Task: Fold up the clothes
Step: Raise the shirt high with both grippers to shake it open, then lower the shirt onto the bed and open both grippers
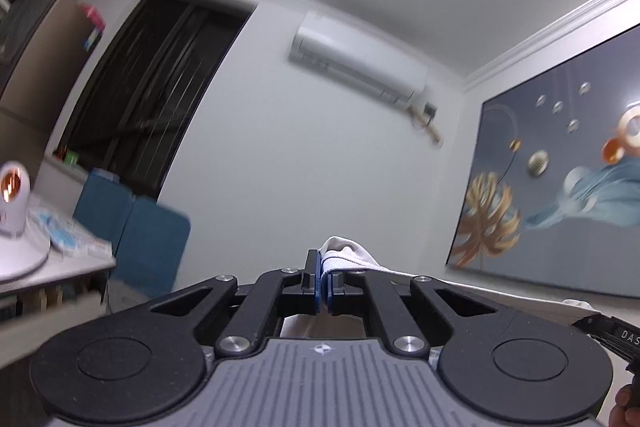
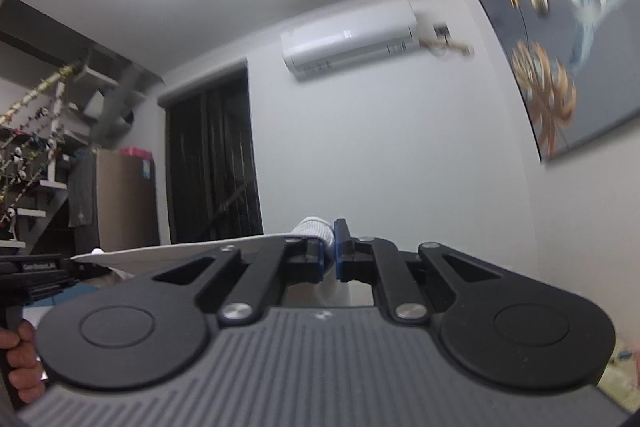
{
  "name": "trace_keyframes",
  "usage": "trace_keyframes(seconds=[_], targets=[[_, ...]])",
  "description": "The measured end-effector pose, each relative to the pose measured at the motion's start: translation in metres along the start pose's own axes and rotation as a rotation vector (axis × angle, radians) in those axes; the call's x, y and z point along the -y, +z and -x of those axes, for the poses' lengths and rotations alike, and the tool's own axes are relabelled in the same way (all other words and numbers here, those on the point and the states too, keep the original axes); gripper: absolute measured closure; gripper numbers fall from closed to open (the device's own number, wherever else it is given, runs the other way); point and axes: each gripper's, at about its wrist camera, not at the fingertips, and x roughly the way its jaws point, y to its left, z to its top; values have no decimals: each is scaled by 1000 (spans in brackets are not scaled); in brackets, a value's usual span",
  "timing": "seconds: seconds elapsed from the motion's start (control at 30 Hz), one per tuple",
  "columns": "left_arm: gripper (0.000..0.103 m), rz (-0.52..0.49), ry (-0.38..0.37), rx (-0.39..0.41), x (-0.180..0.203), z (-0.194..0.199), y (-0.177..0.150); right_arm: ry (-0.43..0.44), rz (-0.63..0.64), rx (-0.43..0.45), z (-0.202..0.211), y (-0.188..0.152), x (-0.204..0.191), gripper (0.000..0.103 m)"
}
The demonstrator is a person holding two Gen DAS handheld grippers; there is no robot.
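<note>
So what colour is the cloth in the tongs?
White cloth, with a fine ribbed texture; clearest in the right wrist view.

White air conditioner (image 1: 358, 61) high on wall, dark doorway (image 1: 148, 87) left of it. Large painting (image 1: 560, 163) on right wall. Blue chair (image 1: 132, 227) behind table (image 1: 60, 267); white heater (image 1: 12, 203) at table's left edge.

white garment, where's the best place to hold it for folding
Grip the white garment by its two top corners, one from each end, as now: the left hand-held gripper and right hand-held gripper each pinch a bunched corner, so the edge between them stretches straight.
</note>
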Motion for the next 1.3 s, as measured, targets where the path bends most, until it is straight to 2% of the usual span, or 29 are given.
trace_keyframes(seconds=[0.23, 0.43, 0.6, 0.73, 0.87, 1.0, 1.07, 1.13, 1.2, 1.27, 1.3], targets=[[98, 42, 78, -154, -71, -178, -78, -73, -46, -214, -145, -98, 58, 94], [97, 56, 121, -271, -127, -349, -158, -149, -38, -343, -287, -190, 116, 94], [97, 48, 166, -372, -185, -483, -266, -192, -36, -456, -396, -302, 169, 94], [97, 29, 217, -501, -242, -570, -378, -216, -58, -571, -466, -405, 208, 94], [96, 19, 247, -594, -294, -617, -470, -232, -104, -686, -513, -498, 242, 94], [93, 26, 258, -672, -331, -654, -529, -228, -183, -785, -537, -557, 265, 93], [83, 53, 245, -668, -341, -660, -541, -216, -233, -816, -544, -570, 277, 92], [68, 72, 235, -665, -350, -666, -551, -201, -289, -840, -547, -580, 287, 91], [61, 54, 246, -689, -352, -670, -551, -188, -328, -862, -548, -586, 294, 83], [51, 53, 233, -714, -355, -673, -548, -172, -351, -877, -548, -589, 300, 62], [41, 49, 223, -726, -355, -672, -544, -159, -349, -878, -547, -588, 301, 56]])
